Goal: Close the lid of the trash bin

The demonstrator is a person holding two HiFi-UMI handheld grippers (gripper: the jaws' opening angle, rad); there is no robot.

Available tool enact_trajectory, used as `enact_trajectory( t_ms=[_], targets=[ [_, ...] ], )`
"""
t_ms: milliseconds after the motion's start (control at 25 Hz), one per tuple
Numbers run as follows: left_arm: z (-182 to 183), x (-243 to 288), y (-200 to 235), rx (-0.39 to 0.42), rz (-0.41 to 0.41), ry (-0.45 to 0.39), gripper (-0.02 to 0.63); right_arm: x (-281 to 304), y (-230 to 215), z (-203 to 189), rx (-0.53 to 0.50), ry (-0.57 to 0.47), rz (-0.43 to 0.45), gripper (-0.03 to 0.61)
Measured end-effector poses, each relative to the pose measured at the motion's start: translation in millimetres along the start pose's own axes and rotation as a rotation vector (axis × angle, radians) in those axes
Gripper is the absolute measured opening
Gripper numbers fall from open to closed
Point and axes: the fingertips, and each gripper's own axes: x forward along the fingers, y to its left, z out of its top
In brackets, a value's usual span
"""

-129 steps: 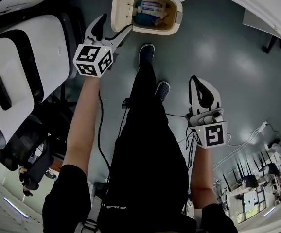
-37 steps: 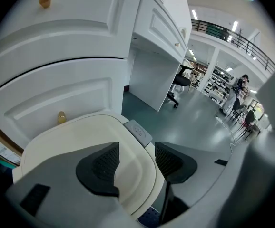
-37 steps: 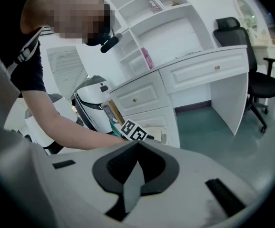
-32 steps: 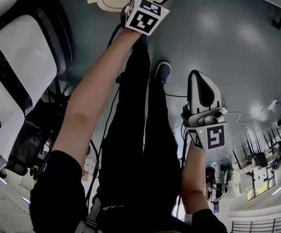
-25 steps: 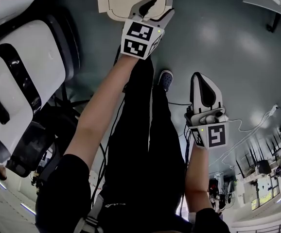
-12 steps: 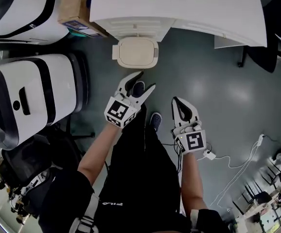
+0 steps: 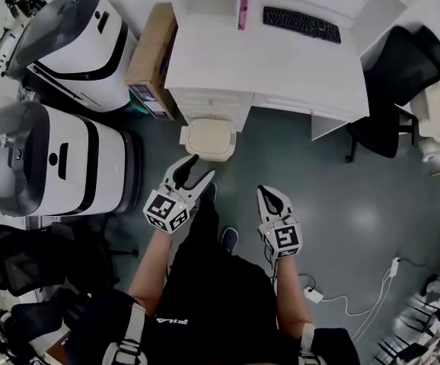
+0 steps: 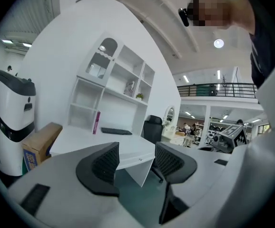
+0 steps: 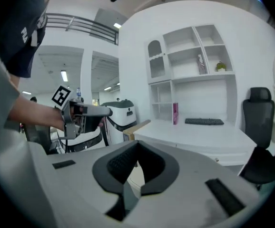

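Note:
In the head view the cream trash bin (image 7: 208, 138) stands on the grey floor against the white desk (image 7: 227, 59), with its lid down flat. My left gripper (image 7: 197, 169) hangs short of the bin and apart from it, jaws open and empty. In the left gripper view the left gripper (image 8: 136, 160) faces the desk (image 8: 99, 141) with only air between its pads. My right gripper (image 7: 267, 193) is to the right over the floor, shut on nothing. Its tips meet in the right gripper view (image 9: 137, 146).
Two large white machines (image 7: 52, 166) (image 7: 83, 29) stand on the left, and a cardboard box (image 7: 151, 59) leans by the desk. A keyboard (image 7: 301, 23) lies on the desktop. A black chair (image 7: 395, 82) sits at the right. Cables and a plug (image 7: 342, 299) trail across the floor.
The bin's lid, open five seconds ago, is down. My left gripper has drawn back from the lid it was on. Both grippers have risen, and the bin looks smaller and farther off.

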Motion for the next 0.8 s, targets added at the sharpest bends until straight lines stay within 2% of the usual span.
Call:
enact_trajectory(
  t_ms=[120,280,440,680,800],
  targets=[
    [29,-34,-22,0.025,0.027,-0.045,0.241,-32,7,19,0.028,-0.055,-0.005,0.006],
    [52,-78,-55,0.077,0.053,-0.087,0.241,-63,16,33,0.011,-0.099,0.01,0.005],
    [49,-121,-81,0.093,0.096,-0.096,0.241,-89,26,43,0.019,-0.142,0.024,0.006],
    [35,-175,-106,0.029,0.173,-0.118,0.241,-121,47,47,0.044,-0.166,0.046,0.006],
    [39,-192,-118,0.037,0.178,-0.128,0.241,-131,57,45,0.054,-0.164,0.054,0.006]
  ],
)
